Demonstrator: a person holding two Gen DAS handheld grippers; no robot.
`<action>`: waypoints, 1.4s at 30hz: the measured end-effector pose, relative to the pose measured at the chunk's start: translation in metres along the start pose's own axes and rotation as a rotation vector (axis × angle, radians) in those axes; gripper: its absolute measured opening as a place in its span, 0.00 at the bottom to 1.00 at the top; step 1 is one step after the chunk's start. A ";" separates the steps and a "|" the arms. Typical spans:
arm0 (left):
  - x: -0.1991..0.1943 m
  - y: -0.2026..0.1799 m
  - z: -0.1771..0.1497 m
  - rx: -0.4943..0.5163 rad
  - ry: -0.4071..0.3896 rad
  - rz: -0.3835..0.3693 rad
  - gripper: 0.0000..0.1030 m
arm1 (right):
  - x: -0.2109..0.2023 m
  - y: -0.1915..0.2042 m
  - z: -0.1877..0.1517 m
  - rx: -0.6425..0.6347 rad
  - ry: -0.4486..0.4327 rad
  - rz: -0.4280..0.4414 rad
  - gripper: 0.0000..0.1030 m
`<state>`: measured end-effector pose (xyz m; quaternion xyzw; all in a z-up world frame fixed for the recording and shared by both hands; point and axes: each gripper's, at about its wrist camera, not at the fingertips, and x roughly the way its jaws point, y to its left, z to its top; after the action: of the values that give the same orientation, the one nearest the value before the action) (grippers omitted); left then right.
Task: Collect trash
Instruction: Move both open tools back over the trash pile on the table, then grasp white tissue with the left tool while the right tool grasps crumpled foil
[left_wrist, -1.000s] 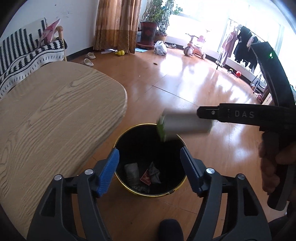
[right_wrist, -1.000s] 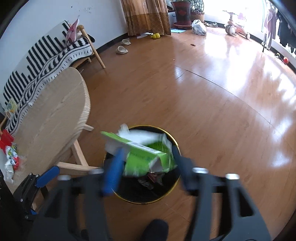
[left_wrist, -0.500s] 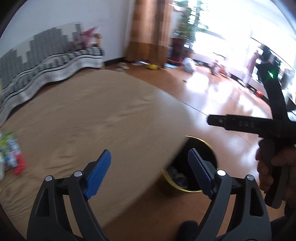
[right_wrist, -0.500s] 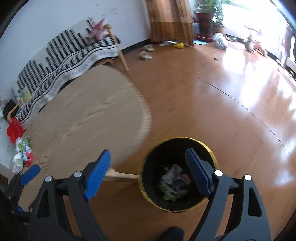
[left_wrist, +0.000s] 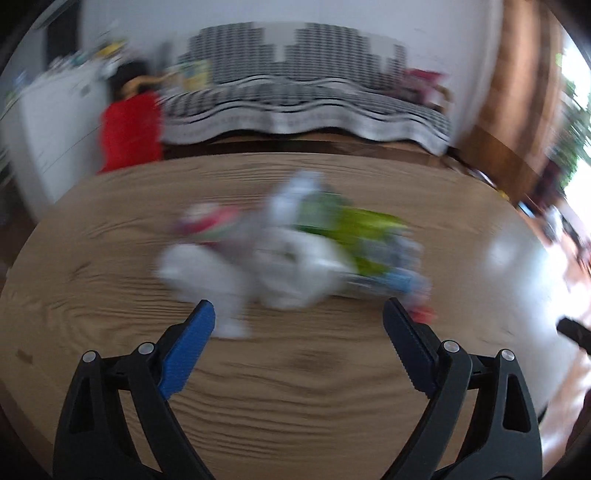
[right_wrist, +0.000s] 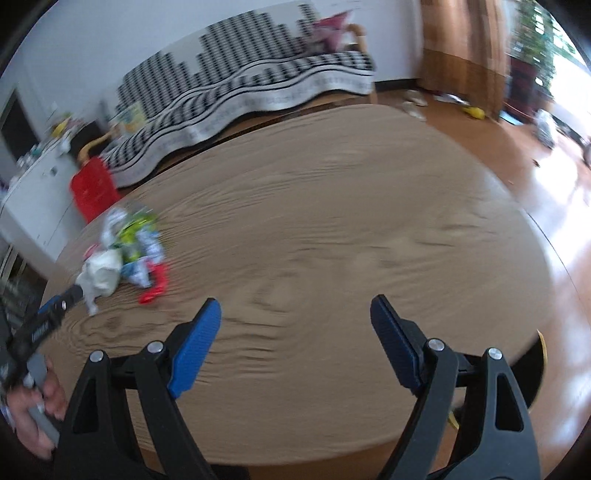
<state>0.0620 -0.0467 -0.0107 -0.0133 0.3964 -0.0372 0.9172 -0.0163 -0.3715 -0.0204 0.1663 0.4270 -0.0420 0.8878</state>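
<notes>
The left claw (left_wrist: 297, 321) hangs over the wooden tabletop (left_wrist: 295, 398) with its blue jaws opening wide, nothing between them, and the blurred heap of trash (left_wrist: 291, 251) lies just beyond its tips. The right claw (right_wrist: 295, 317) stands wide and empty above bare tabletop, well apart from the trash. No writing on the wrappers is readable.
</notes>
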 end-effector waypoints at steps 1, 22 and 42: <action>0.003 0.017 0.003 -0.029 0.003 0.014 0.87 | 0.004 0.012 0.001 -0.014 0.004 0.010 0.78; 0.085 0.095 0.028 -0.094 0.064 -0.010 0.19 | 0.092 0.150 0.002 -0.198 0.086 0.129 0.78; 0.006 0.085 0.026 -0.095 -0.038 -0.048 0.14 | 0.070 0.158 0.015 -0.212 0.005 0.185 0.13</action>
<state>0.0904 0.0378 -0.0019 -0.0670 0.3799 -0.0398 0.9217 0.0731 -0.2231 -0.0254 0.1105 0.4141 0.0858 0.8994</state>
